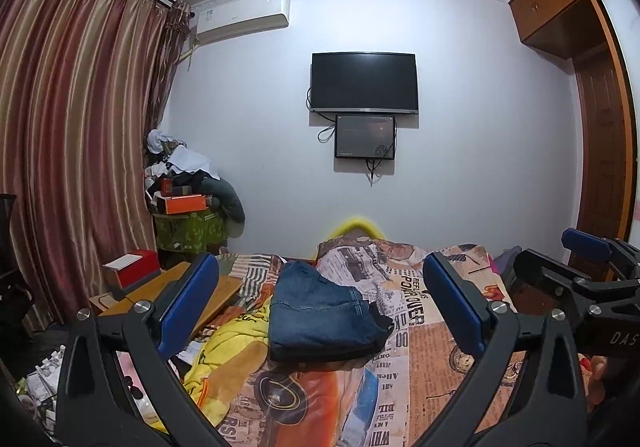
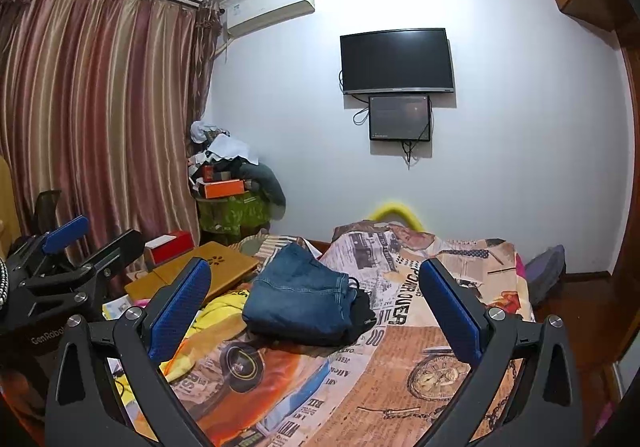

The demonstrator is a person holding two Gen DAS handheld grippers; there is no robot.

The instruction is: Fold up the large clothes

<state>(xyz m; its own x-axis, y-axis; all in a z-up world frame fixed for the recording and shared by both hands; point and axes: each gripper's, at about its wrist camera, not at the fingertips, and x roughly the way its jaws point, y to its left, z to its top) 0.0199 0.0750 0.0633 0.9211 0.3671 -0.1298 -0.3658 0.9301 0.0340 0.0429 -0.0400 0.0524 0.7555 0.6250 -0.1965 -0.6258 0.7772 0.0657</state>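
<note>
Mid-frame on the bed [image 1: 432, 379]: folded jeans [image 1: 320, 315]; both grippers [image 1: 320, 299] [image 2: 316, 303] spread, empty; next, likely the yellow garment [image 1: 228, 351], lower left.

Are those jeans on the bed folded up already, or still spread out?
Folded. The jeans lie as a compact, layered bundle on the bedspread, no legs stretched out. Both sets of fingers are open and hold nothing.

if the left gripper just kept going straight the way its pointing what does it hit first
Most likely the folded jeans on the bed: they lie between the open left gripper fingers, nothing in front. Depth is unclear; aimed higher, it would pass over them toward the wall.
</note>
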